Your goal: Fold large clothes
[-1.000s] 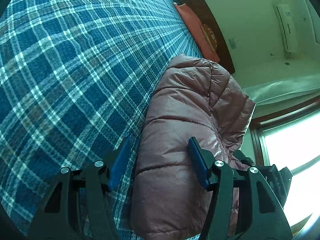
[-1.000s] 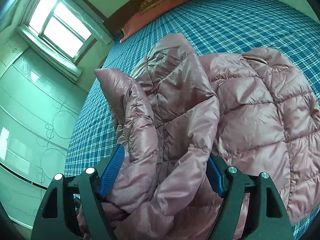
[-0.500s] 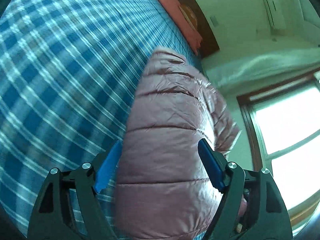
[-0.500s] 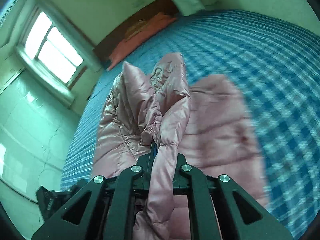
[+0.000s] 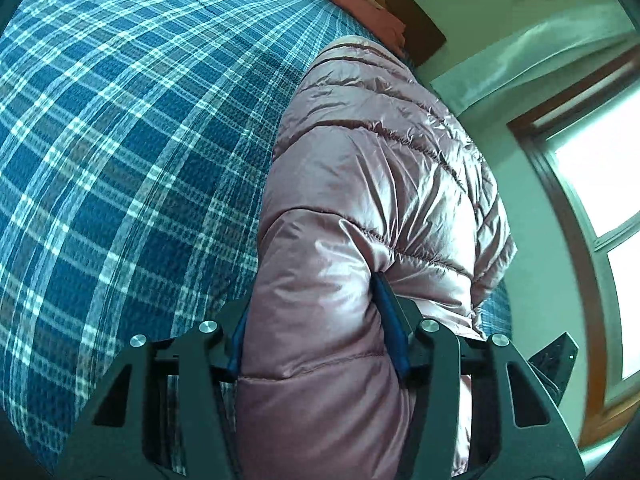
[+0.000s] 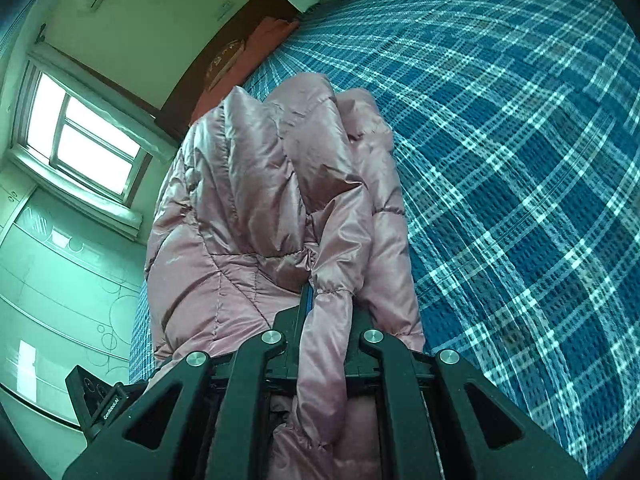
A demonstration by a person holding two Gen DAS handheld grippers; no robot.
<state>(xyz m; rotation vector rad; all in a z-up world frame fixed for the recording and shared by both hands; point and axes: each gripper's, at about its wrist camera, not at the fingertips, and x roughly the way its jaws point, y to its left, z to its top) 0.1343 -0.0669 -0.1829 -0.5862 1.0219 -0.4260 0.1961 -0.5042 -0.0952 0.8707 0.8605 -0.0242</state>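
A pink quilted puffer jacket [image 5: 372,184] lies bunched on a blue plaid bed [image 5: 120,140]. My left gripper [image 5: 316,320] is closed on a thick fold of the jacket, and its blue pads press into the padding on both sides. In the right wrist view the jacket [image 6: 256,200] stands up in a heap in front of the camera. My right gripper [image 6: 320,304] is shut tight on a sleeve cuff of the jacket, which hangs down between the fingers. The lower part of the jacket is hidden behind both grippers.
The plaid bed cover [image 6: 520,160] stretches away to the right. An orange pillow [image 6: 240,64] lies against the dark wooden headboard [image 5: 400,12]. A bright window [image 6: 80,136] and a pale wardrobe [image 6: 60,288] stand beside the bed.
My right gripper has shut on the jacket's sleeve cuff and lifted it. My left gripper has closed in on the jacket fold. The jacket is now gathered into a narrower heap.
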